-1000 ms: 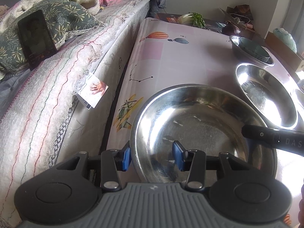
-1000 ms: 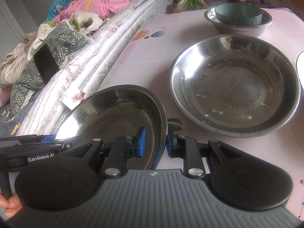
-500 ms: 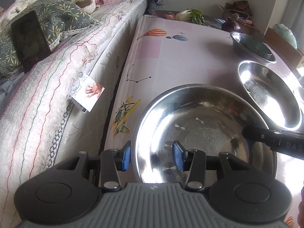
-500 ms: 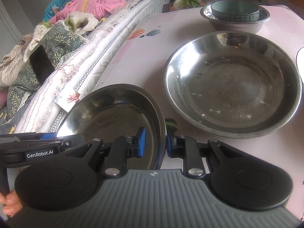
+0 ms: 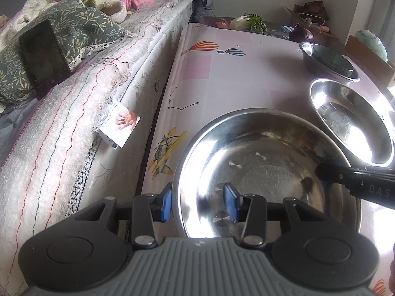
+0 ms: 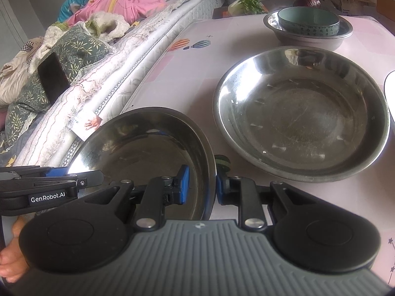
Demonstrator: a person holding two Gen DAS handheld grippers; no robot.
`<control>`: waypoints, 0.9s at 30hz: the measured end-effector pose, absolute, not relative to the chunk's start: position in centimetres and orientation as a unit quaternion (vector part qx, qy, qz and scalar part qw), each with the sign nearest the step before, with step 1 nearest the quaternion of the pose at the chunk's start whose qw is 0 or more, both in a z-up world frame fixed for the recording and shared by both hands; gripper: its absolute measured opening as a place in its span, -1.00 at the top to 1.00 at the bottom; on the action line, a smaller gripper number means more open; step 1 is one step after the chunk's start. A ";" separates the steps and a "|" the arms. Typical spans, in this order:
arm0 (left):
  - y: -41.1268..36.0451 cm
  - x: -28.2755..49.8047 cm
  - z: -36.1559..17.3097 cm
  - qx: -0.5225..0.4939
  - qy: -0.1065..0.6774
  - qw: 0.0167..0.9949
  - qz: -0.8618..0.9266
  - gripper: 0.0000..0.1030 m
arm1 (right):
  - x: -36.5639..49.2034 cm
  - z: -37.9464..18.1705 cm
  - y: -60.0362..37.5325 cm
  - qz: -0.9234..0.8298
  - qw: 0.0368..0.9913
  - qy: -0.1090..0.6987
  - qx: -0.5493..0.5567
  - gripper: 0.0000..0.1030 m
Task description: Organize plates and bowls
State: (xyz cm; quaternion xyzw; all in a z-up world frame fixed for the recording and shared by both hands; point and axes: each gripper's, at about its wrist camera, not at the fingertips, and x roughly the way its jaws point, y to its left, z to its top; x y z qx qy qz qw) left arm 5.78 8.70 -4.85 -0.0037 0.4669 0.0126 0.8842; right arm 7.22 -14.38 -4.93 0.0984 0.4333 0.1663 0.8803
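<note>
Nearest, at the table's [image 6: 197,56] front edge and close to the side that runs along the bed [image 5: 86,128], sits a wide, shallow steel pan [image 5: 269,172], round, thin-rimmed and mirror-bright. Both grippers straddle its rim. The left gripper [image 5: 198,203] has one blue pad outside the rim and one over the pan's inside; its fingers [image 5: 166,206] stand partly open, and whether either pad presses the metal cannot be told. The right gripper [image 6: 201,185] is on the rim at the opposite side, its fingers [image 6: 184,185] drawn in narrowly around the thin wall, apparently clamped on it.

Just beyond, toward the middle of the table, lies a second steel pan [image 6: 301,113], same shape, its floor duller and finely scratched. The two pans are close but apart.

Near the far edge, a smaller steel bowl [image 6: 308,34] already holds a teal ceramic bowl [image 6: 308,21] with a patterned band, nested inside.

The table wears a smooth pink cloth printed with balloons. Along its side runs the bed, its edge covered in quilted, fringed fabric.

Judging from this, one nesting is done at the far edge; the two pans are not yet stacked, and the near one looks about to be lifted into its twin
</note>
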 end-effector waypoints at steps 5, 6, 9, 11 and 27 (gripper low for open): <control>8.8 5.5 -4.4 -0.004 0.463 0.886 0.015 0.15 | 7.1 -4.6 -14.3 0.169 0.881 0.430 0.098 0.59; 8.8 5.5 -4.3 -0.004 0.462 0.887 0.015 0.15 | 7.1 -4.5 -14.3 0.170 0.882 0.429 0.098 0.59; 8.9 5.3 -4.1 -0.005 0.460 0.888 0.017 0.15 | 7.1 -4.4 -14.3 0.172 0.882 0.428 0.098 0.59; 9.0 5.3 -3.9 -0.006 0.458 0.889 0.017 0.15 | 7.0 -4.3 -14.3 0.172 0.882 0.428 0.099 0.59; 9.0 4.8 -2.4 -0.008 0.442 0.897 0.022 0.15 | 6.6 -2.9 -14.5 0.178 0.883 0.420 0.107 0.59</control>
